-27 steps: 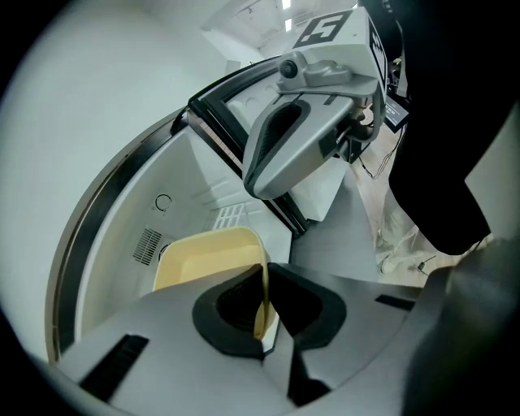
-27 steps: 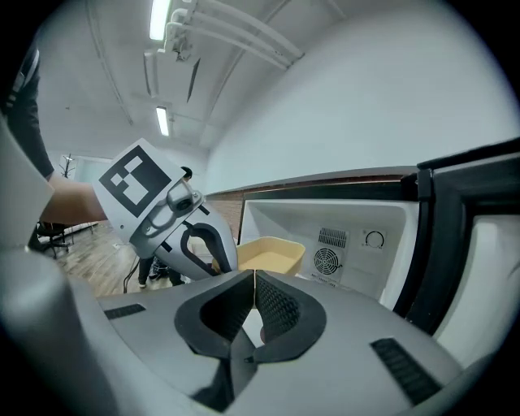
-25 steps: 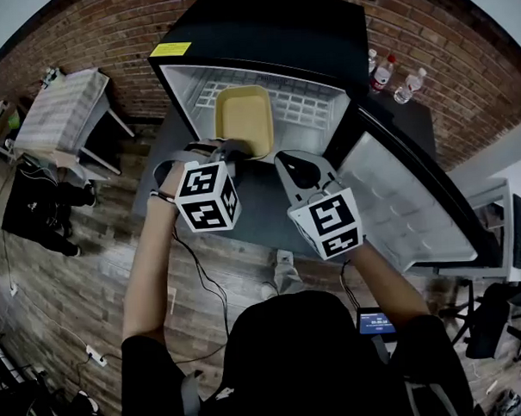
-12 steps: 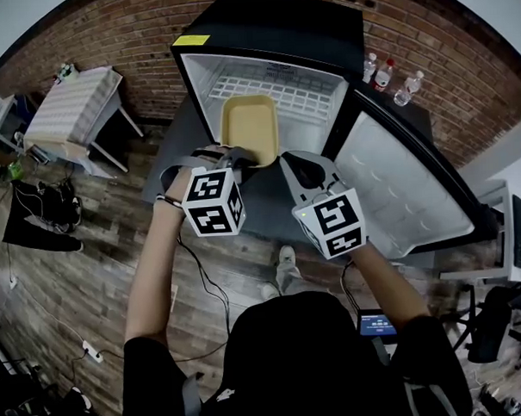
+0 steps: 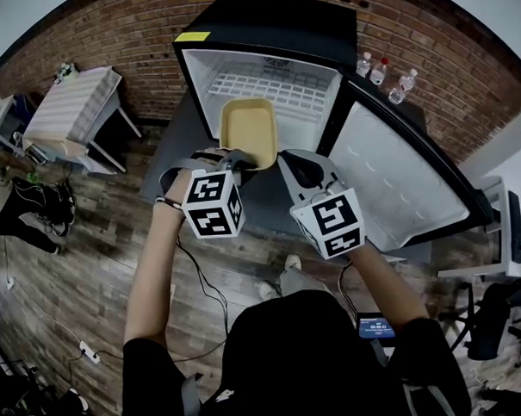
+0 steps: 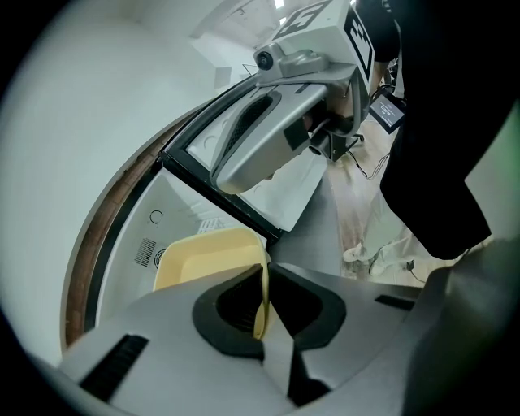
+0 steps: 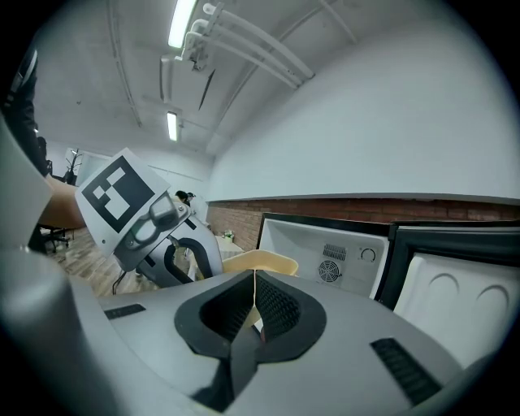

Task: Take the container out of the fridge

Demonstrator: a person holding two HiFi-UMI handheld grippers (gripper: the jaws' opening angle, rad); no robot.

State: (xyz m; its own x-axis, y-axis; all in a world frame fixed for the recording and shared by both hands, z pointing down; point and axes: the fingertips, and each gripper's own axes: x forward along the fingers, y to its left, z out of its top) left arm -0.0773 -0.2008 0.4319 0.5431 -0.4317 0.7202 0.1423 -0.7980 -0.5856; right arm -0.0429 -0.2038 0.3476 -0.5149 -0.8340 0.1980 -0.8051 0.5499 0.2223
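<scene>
1. Nearest the person, the left claw [image 6: 262,305] is nipped narrow on a thin yellow rim. This is the near-left part of the container [image 5: 248,130].
2. Beside it, the right claw [image 7: 254,313] is pressed shut on the same pale edge, at the near-right part. Both claws touch the container, so neither hand is the nearer one.
3. The container lies straight ahead of both claws. Its long axis runs away from the person, into the fridge [image 5: 270,21]. The near short end juts out of the opening, above the dark surface [image 5: 269,202]. The far end sits at the front of the white wire shelf [image 5: 277,92].
4. The pull, as I judge it, is straight back along that long axis, towards the person, with both hands kept level so the tray does not twist.
5. Farthest right, the open door [image 5: 402,188] swings well clear of that path.
</scene>
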